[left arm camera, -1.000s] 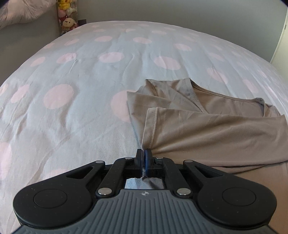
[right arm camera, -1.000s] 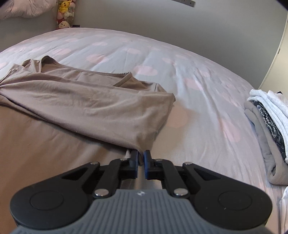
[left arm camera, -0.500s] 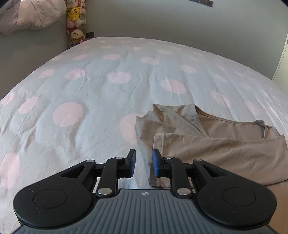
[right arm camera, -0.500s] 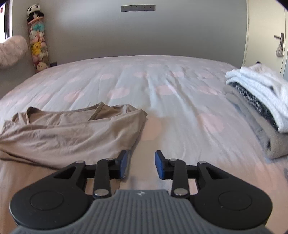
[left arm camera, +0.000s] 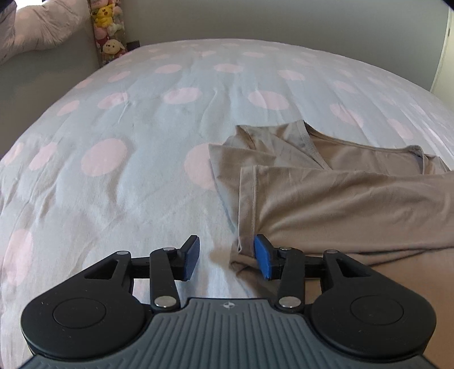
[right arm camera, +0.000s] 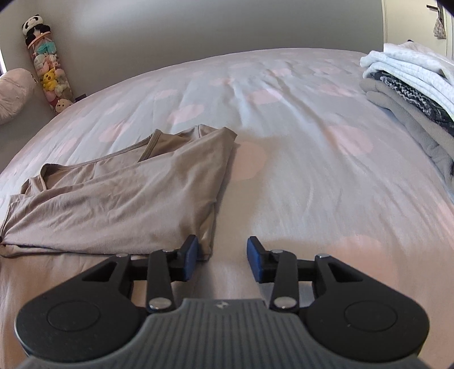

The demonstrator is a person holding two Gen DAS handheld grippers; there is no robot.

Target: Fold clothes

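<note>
A tan T-shirt (left arm camera: 340, 204) lies on the dotted bed cover (left arm camera: 127, 198), one part folded over the rest. My left gripper (left arm camera: 227, 257) hovers at the fold's left corner. Its jaws are opening; the fabric corner sits loose just inside the right blue pad (left arm camera: 262, 258), and nothing presses on it. In the right wrist view the same T-shirt (right arm camera: 127, 204) spreads to the left. My right gripper (right arm camera: 222, 257) stands at the fold's right corner, its jaws opening too. The cloth edge lies beside the left pad (right arm camera: 190, 257), and only bed cover shows between the pads.
A stack of folded clothes (right arm camera: 411, 85) sits on the bed at the right. A tall tube of plush toys (right arm camera: 48, 71) stands in the far left corner by a pink pillow (left arm camera: 42, 25). Bare bed cover (right arm camera: 312, 184) stretches beyond the T-shirt.
Both grippers went from shut on the folded edge to open and let the cloth drop onto the bed. The right wrist view has rolled and now looks further across the bed.
</note>
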